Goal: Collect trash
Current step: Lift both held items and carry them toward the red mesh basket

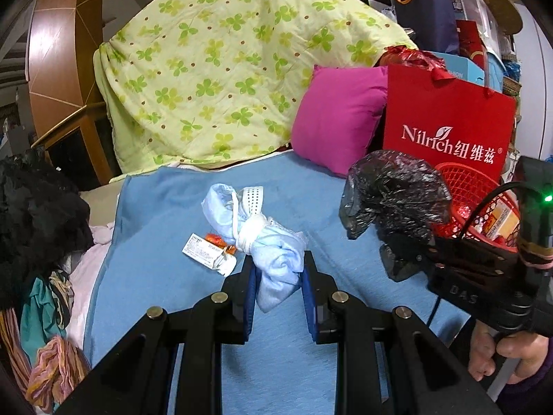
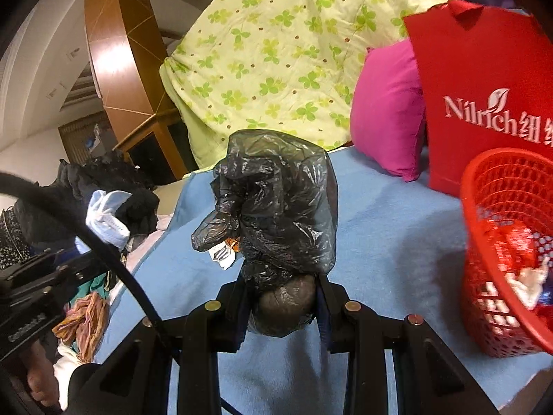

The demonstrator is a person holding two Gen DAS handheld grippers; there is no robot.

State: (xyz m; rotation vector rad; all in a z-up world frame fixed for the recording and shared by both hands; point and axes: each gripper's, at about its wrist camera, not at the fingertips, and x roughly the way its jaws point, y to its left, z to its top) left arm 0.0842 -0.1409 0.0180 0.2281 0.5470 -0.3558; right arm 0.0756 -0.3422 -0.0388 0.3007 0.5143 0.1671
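Observation:
My left gripper [image 1: 279, 269] is shut on a knotted pale-blue cloth bundle [image 1: 273, 252], lifted over the blue blanket [image 1: 172, 259]. Just left of the bundle lies a small white and orange wrapper [image 1: 209, 250] on the blanket. My right gripper [image 2: 281, 297] is shut on a crumpled black plastic bag [image 2: 276, 207], held above the blanket [image 2: 380, 242]; the same bag [image 1: 390, 197] shows at the right of the left wrist view. A red mesh basket [image 2: 501, 207] with scraps inside stands to the right, also seen as the red basket [image 1: 473, 186] behind the right gripper.
A green-leaf quilt [image 1: 224, 62], a magenta pillow [image 1: 338, 121] and a red paper bag [image 1: 449, 131] stand at the back of the bed. Dark and coloured clothes [image 1: 41, 224] are heaped along the left edge. A hand [image 1: 501, 356] grips the right tool's handle.

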